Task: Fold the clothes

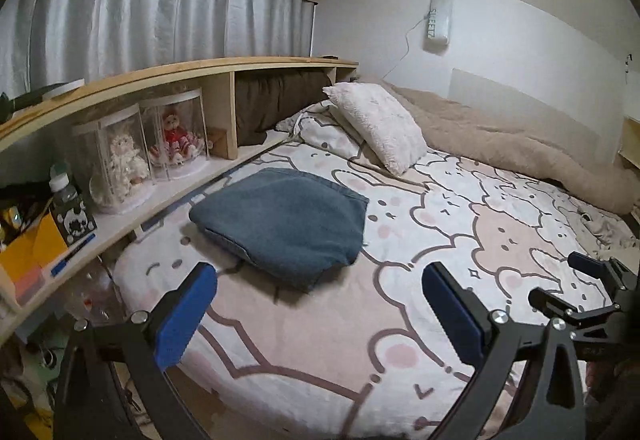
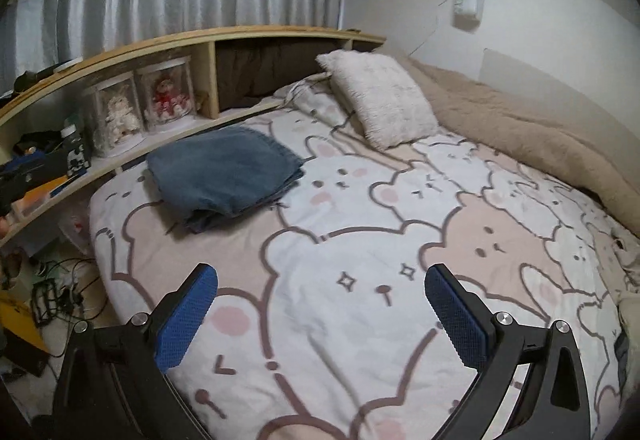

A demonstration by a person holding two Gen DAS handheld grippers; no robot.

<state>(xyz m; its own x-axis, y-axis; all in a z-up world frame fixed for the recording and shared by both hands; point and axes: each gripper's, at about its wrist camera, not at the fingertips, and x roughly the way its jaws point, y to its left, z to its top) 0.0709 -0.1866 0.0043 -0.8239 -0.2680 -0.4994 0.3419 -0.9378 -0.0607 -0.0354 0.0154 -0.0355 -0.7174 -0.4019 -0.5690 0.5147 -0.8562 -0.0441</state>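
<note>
A folded blue-grey garment (image 1: 282,222) lies on the bear-print bedsheet (image 1: 420,240) near the bed's left edge. It also shows in the right wrist view (image 2: 224,169). My left gripper (image 1: 318,286) is open and empty, hovering just in front of the garment. My right gripper (image 2: 320,286) is open and empty, above the sheet, nearer the foot of the bed. The right gripper also appears at the right edge of the left wrist view (image 1: 588,284).
A fluffy white pillow (image 1: 378,125) and a beige blanket (image 1: 520,147) lie at the back and right of the bed. A wooden shelf (image 1: 160,79) with doll cases (image 1: 152,147) runs along the left. Cables and clutter (image 2: 52,300) lie on the floor.
</note>
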